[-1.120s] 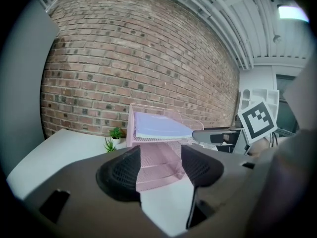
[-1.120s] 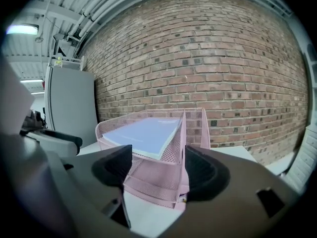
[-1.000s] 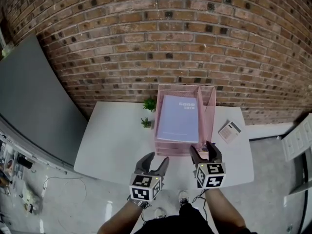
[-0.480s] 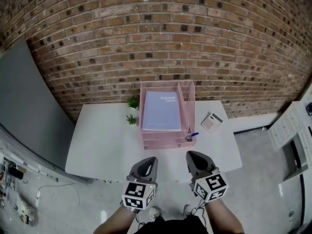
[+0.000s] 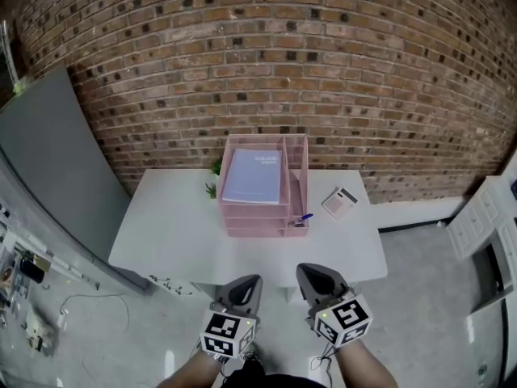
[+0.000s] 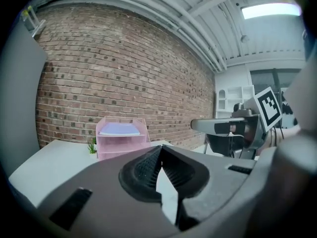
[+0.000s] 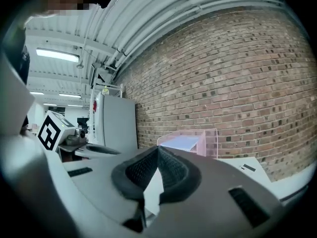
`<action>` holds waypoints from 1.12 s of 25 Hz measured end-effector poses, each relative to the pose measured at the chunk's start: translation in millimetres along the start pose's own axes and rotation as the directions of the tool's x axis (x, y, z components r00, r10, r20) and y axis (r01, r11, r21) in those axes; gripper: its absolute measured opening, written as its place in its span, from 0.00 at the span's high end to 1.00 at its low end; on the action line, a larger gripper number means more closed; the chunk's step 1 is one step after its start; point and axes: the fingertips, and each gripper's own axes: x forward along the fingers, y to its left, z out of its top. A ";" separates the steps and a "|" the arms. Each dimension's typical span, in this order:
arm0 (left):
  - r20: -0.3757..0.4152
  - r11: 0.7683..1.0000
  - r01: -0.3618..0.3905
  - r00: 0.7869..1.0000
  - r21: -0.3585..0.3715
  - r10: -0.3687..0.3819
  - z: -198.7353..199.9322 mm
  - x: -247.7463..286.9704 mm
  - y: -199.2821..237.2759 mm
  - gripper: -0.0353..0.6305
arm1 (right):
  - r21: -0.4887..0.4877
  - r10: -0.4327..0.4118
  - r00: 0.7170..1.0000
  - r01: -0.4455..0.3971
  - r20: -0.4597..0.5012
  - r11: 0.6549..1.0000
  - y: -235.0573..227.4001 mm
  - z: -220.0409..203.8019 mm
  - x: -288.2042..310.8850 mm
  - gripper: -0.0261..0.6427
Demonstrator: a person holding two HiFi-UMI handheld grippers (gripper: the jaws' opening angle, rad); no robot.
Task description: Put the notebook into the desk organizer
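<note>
Head view: the notebook (image 5: 253,176) is lying in the top tray of the pink organizer (image 5: 296,162) on the white surface (image 5: 161,233), with the left claw (image 5: 251,281) and right claw (image 5: 305,271) hovering well apart from it. Left gripper view: jaws pressing together, empty. Right gripper view: jaws also pressing together, empty

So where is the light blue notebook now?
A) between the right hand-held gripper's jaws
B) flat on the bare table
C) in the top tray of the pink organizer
C: the notebook lies in the top tray of the pink desk organizer.
</note>
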 end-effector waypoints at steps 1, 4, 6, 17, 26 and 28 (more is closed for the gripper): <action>0.005 1.000 -0.011 1.000 -0.013 0.011 -1.3 -4.4 -14.0 0.94 | -0.002 0.018 1.000 -0.018 -0.001 1.000 1.1 -2.2 -13.9 0.96; 0.014 0.997 -0.034 0.999 -0.066 0.035 -6.5 -24.1 -55.3 0.94 | -0.013 0.072 0.997 -0.072 -0.016 0.997 7.9 -11.0 -57.4 0.96; 0.015 0.994 -0.052 0.998 -0.100 0.054 -11.1 -41.4 -80.1 0.94 | -0.016 0.104 0.994 -0.104 -0.026 0.994 14.4 -15.9 -85.1 0.96; 0.013 0.976 -0.204 0.979 -0.079 0.206 -28.7 -133.5 -163.0 0.94 | -0.005 0.247 0.969 -0.248 -0.018 0.969 64.4 -32.1 -174.1 0.96; 0.020 0.967 -0.237 0.971 -0.092 0.239 -37.0 -169.4 -165.4 0.94 | 0.027 0.262 0.965 -0.261 -0.031 0.965 98.1 -41.2 -189.1 0.96; 0.021 0.968 -0.233 0.971 -0.097 0.236 -38.8 -174.6 -162.7 0.94 | 0.045 0.253 0.967 -0.251 -0.032 0.967 104.5 -43.6 -189.5 0.96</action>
